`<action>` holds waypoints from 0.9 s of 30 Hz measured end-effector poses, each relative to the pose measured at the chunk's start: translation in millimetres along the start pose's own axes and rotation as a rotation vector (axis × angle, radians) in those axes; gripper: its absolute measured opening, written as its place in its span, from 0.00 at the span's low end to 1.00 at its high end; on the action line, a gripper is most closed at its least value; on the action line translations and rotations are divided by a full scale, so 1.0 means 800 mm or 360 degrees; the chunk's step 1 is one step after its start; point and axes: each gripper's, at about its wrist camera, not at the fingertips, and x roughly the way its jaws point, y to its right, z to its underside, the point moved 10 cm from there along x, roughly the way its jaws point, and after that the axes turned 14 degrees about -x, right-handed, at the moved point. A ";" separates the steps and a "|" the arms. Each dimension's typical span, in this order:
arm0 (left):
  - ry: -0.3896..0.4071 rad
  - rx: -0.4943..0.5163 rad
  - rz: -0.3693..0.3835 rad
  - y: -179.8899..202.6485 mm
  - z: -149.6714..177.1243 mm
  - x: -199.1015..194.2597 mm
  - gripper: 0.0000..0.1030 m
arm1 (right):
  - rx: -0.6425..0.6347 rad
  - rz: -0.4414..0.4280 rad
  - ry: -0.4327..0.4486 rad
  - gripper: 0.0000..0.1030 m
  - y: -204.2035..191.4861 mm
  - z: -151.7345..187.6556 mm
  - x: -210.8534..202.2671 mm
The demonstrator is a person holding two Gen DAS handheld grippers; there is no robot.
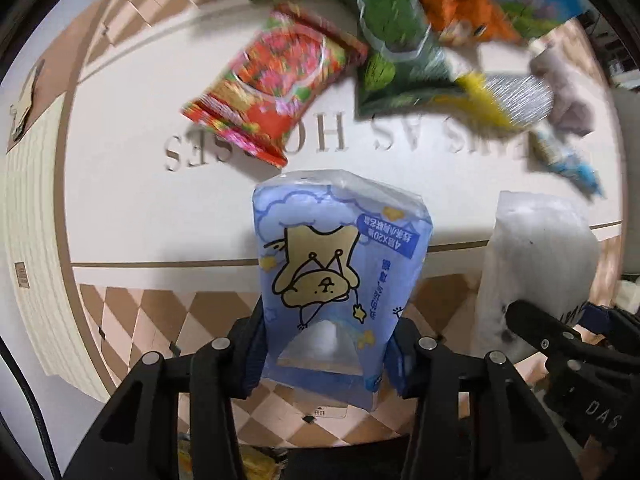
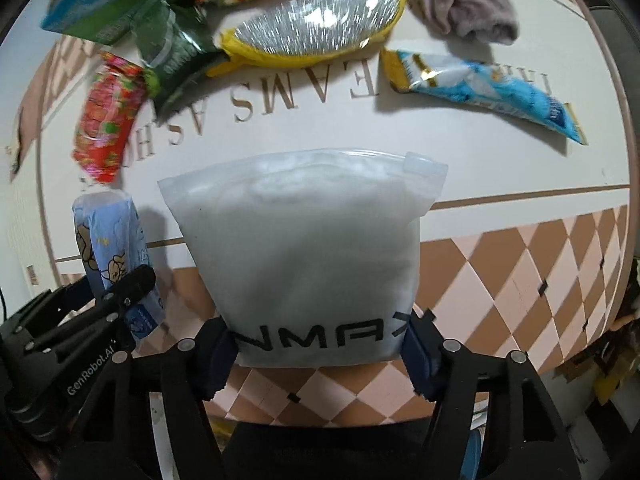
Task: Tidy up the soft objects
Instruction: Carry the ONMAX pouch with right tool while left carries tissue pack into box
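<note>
My left gripper (image 1: 326,356) is shut on a blue tissue pack (image 1: 340,264) with a cartoon bear, held above the mat; the pack also shows in the right wrist view (image 2: 110,248). My right gripper (image 2: 318,354) is shut on a white zip bag (image 2: 308,248) of soft filling, which also shows at the right of the left wrist view (image 1: 536,272). On the cream mat (image 2: 500,168) lie a red snack packet (image 1: 276,84), a green packet (image 1: 400,76), a silver and yellow bag (image 2: 316,28), a blue and white packet (image 2: 480,88) and a grey cloth (image 2: 464,4).
An orange packet (image 1: 464,12) and blue-green boxes (image 2: 96,0) lie at the far edge of the mat. The mat has a brown checkered border (image 2: 520,280) near me. Furniture and clutter (image 2: 616,380) stand off the right side.
</note>
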 end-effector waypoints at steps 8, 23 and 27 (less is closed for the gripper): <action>0.0231 0.0024 0.0257 0.024 -0.073 -0.169 0.44 | -0.0080 -0.0155 0.0248 0.70 -0.015 -0.027 -0.152; 0.0067 -0.0089 0.0216 0.157 -0.416 -0.156 0.44 | -0.0273 0.0022 0.0346 0.70 0.036 -0.419 -0.249; -0.0088 -0.0099 0.0206 0.174 -0.452 -0.101 0.44 | -0.0274 0.0046 0.0254 0.70 0.043 -0.487 -0.207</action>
